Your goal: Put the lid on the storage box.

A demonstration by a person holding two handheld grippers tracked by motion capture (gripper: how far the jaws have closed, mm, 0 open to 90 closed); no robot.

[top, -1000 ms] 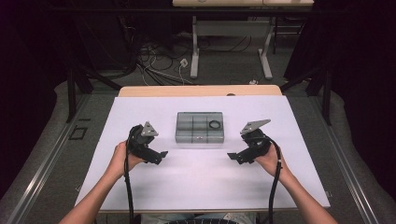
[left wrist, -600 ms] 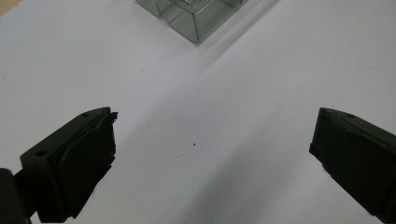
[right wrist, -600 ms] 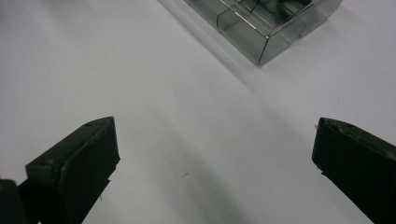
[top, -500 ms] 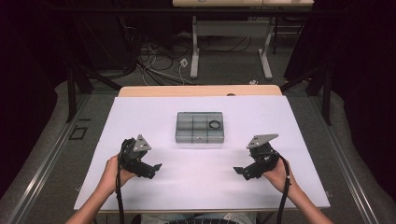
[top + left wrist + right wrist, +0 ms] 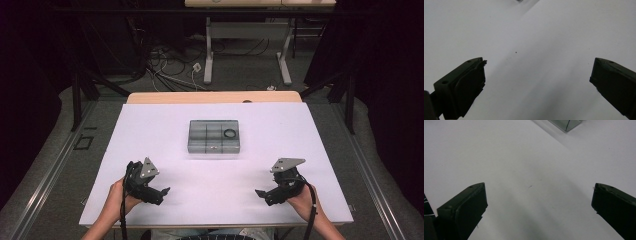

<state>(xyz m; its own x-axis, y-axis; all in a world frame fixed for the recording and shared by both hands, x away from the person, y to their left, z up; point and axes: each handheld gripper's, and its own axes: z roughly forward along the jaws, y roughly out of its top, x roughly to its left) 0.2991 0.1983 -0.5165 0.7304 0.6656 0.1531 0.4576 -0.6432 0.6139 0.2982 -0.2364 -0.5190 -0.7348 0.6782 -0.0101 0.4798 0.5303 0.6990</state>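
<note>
Both grippers pulled back, box left in the middle

Left gripper (image 5: 161, 193) and right gripper (image 5: 261, 194) have come back to the near edge, jaws spread wide and holding nothing. The grey box (image 5: 214, 136), with a black ring (image 5: 229, 133) inside, sits mid-surface (image 5: 300, 145), well apart; work looks done.

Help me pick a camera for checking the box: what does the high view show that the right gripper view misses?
High view: the whole compartmented box with a dark ring inside, plus both hand-held grippers, left and right, apart from it. Right gripper view: its own black jaws spread wide, seen close up. Both: the white table and the box's corner.
</note>
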